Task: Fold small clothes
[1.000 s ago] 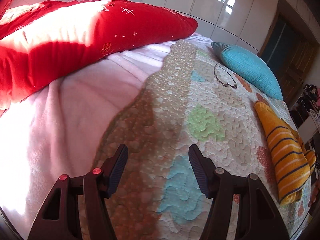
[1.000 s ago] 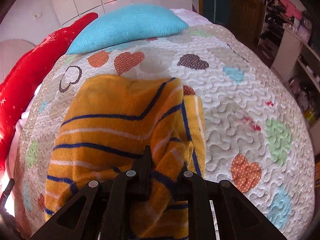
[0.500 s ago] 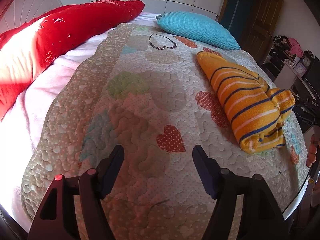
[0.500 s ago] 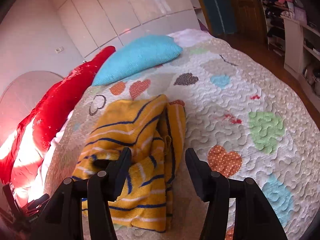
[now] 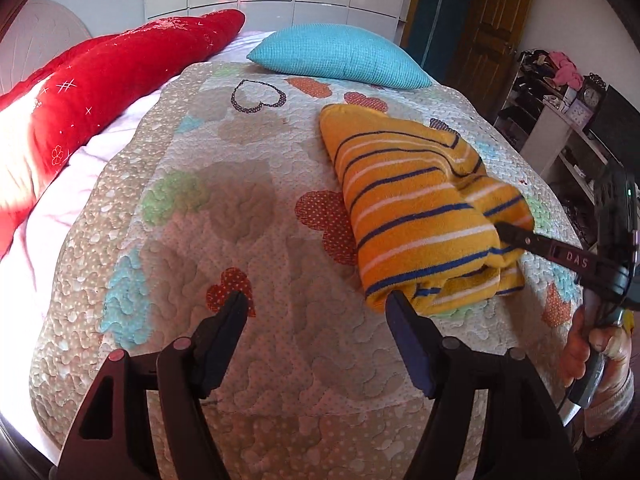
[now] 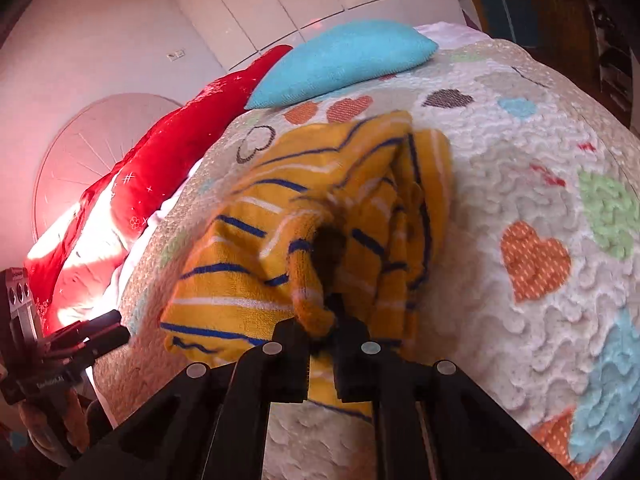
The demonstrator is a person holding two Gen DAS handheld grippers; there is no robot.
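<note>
Folded sweater (image 5: 416, 208), orange with blue and white stripes, lying on the quilt (image 5: 248, 208) toward the right side of the bed, near the right edge. Right gripper (image 6: 322, 328) clamped on a bunched fold at the near end of the sweater (image 6: 320, 216), fingers (image 6: 292, 344) nearly together with cloth pinched between them; fabric there looks lifted a little, though blur makes that hard to confirm. From the left wrist view, a tip of the right gripper (image 5: 512, 234) pressed into the sweater's right side. Left gripper (image 5: 316, 320) wide open above bare quilt, holding nothing, its right finger (image 5: 408, 332) just beside the sweater's near corner, possibly touching it. Blue pillow (image 5: 340, 56) at the far end of the bed, beyond the sweater. Red pillow (image 5: 120, 76) along the far left. Cluttered shelves (image 5: 560, 92) at the far right.
</note>
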